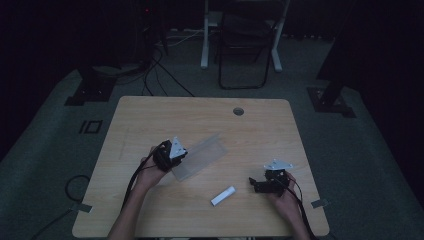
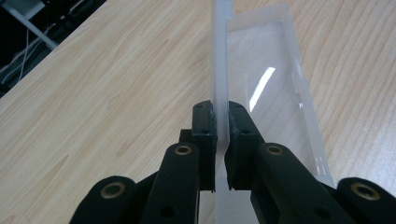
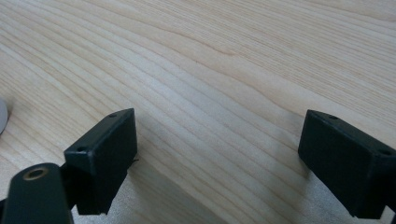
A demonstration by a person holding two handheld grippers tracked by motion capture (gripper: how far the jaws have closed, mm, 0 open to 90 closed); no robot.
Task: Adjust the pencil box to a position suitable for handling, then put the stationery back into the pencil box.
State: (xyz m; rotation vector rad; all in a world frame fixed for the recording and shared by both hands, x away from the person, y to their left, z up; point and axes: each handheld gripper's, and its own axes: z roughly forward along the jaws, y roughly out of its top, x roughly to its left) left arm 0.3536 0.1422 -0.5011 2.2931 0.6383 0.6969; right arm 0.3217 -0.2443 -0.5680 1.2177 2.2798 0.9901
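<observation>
Nearest the high camera, two forearms come in from the bottom edge onto a light wooden table (image 1: 150, 120). On the person's left, the left gripper (image 1: 176, 159) sits at the near-left end of a clear plastic tray (image 1: 200, 156), which lies flat and slantwise around the middle of the tabletop. In the left gripper view the two black jaws are pinched tight on the tray's frosted upright wall (image 2: 220, 70), one pad on each side of it, with the tray's see-through floor stretching away to the right of the jaws.

To the right and nearer the front edge, a small white cylinder (image 1: 223, 195) lies on its side, well apart from the tray and between the two hands. Beside it, the right gripper (image 1: 256, 184) rests low over the wood, pointing left toward the cylinder without touching it. Its jaws stand wide apart in the right gripper view, with bare wood grain between them and a pale rounded edge at the far left of that view.

A round cable hole (image 1: 238, 111) marks the table's far side. Beyond the table, a dark folding chair (image 1: 245, 45) and loose cables (image 1: 160, 65) sit on the dim floor.
</observation>
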